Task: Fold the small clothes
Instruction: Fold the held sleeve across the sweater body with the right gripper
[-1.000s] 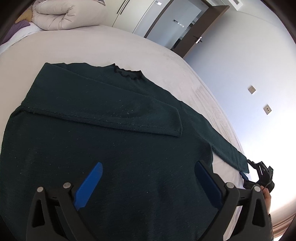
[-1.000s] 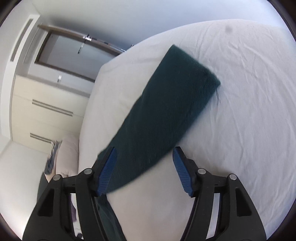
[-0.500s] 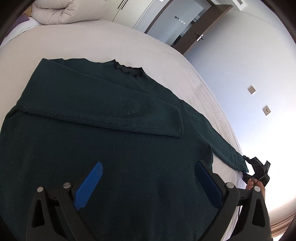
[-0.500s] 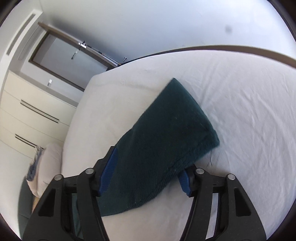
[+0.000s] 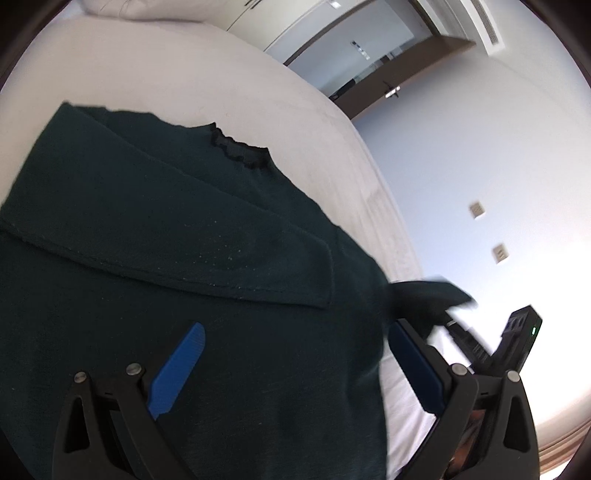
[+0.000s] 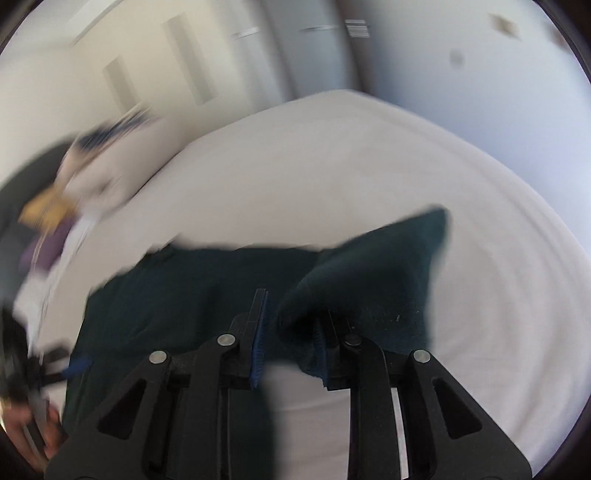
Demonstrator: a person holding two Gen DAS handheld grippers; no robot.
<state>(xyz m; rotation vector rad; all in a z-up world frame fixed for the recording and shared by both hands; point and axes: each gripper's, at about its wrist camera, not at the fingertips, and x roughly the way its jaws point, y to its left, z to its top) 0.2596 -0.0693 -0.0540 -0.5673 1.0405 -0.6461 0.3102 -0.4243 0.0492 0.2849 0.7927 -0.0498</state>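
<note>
The left gripper [image 5: 295,369] hovers over the lower body of the dark green sweater [image 5: 147,229], its blue fingers [image 5: 177,369] spread wide and holding nothing. The sweater lies flat on the white bed [image 5: 184,74], with one sleeve [image 5: 221,254] folded across the chest and the frilled collar [image 5: 240,147] pointing toward the far end.

The right gripper [image 6: 288,332] has its jaws drawn in close on the other sleeve [image 6: 388,266]; cloth is bunched between the fingers and the cuff end stands lifted off the sheet. This view is heavily blurred. In the left view the same sleeve [image 5: 424,291] shows as a dark raised shape just past the right finger.

Farther off are a pillow [image 5: 147,7], pale wardrobe doors [image 6: 147,74], a dark brown door [image 5: 399,85] and two wall plates [image 5: 476,210]. No brand, label or writing can be read anywhere.
</note>
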